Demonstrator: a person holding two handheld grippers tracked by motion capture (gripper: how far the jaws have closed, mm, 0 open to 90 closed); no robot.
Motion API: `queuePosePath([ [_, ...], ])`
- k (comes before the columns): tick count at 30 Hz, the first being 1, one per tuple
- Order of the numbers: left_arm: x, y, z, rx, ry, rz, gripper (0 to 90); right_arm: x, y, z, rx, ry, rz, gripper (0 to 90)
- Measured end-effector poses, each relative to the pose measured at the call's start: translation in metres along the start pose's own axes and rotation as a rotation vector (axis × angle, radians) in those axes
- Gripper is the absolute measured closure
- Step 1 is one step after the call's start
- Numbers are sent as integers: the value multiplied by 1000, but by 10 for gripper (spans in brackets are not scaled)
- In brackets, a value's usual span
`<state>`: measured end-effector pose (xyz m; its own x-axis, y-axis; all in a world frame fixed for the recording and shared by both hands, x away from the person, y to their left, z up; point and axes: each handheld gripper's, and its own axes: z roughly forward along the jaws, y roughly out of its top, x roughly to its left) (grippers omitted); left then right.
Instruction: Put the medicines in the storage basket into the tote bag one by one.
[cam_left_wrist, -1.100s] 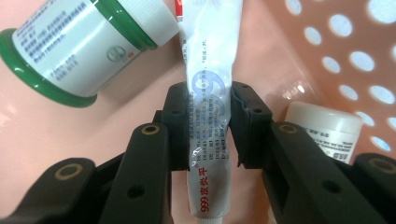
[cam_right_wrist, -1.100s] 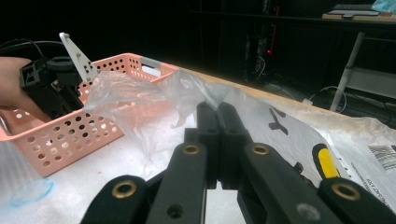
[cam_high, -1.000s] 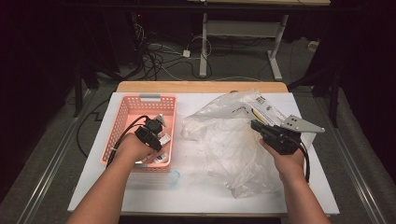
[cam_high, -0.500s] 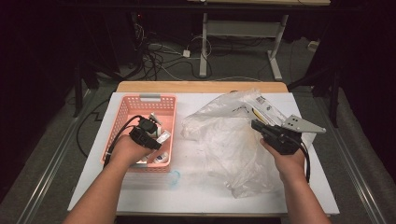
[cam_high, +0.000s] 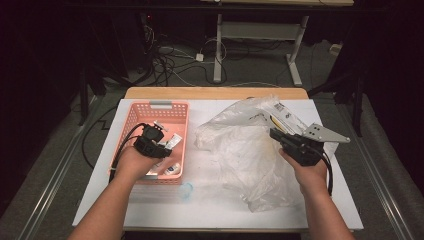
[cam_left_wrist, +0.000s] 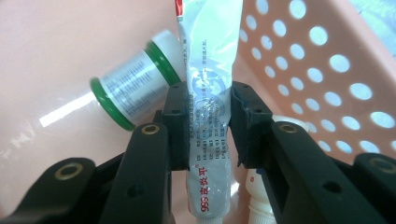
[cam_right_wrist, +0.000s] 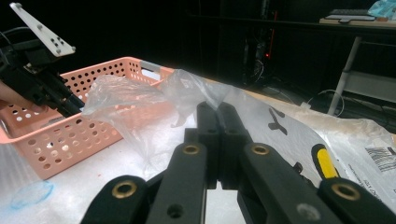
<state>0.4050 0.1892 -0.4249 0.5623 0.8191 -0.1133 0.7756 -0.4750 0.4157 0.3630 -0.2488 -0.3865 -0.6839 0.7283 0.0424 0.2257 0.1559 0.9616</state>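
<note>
The worktop (cam_high: 220, 210) is bright, but the room behind is very dark. Close things in the left gripper view look blurry.

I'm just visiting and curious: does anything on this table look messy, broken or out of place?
Nothing looks broken or spilled. The clear plastic bag lies crumpled across the table, pinched by the right gripper, and small containers lie loosely in the pink basket.

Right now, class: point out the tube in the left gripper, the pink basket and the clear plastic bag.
tube (cam_left_wrist: 209, 93), left gripper view, on its printed middle between the pads.
pink basket (cam_high: 161, 105), high view, on its far rim.
clear plastic bag (cam_high: 240, 145), high view, on its crumpled middle.
</note>
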Motion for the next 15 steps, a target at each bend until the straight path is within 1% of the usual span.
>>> queuePosePath([
  [4,1,-5,-7,-65,12,0,683,0,0,0,0,1,1,900],
  [7,3,-10,-11,-109,9,-10,683,0,0,0,1,0,3,900],
  [10,5,-14,-14,-136,-1,-15,684,0,0,0,2,-1,1,900],
  [12,5,-17,-17,-160,-5,-20,684,0,-1,0,4,-2,4,900],
  [15,5,-20,-20,-196,-7,-23,683,0,-1,0,2,-2,-3,900],
])
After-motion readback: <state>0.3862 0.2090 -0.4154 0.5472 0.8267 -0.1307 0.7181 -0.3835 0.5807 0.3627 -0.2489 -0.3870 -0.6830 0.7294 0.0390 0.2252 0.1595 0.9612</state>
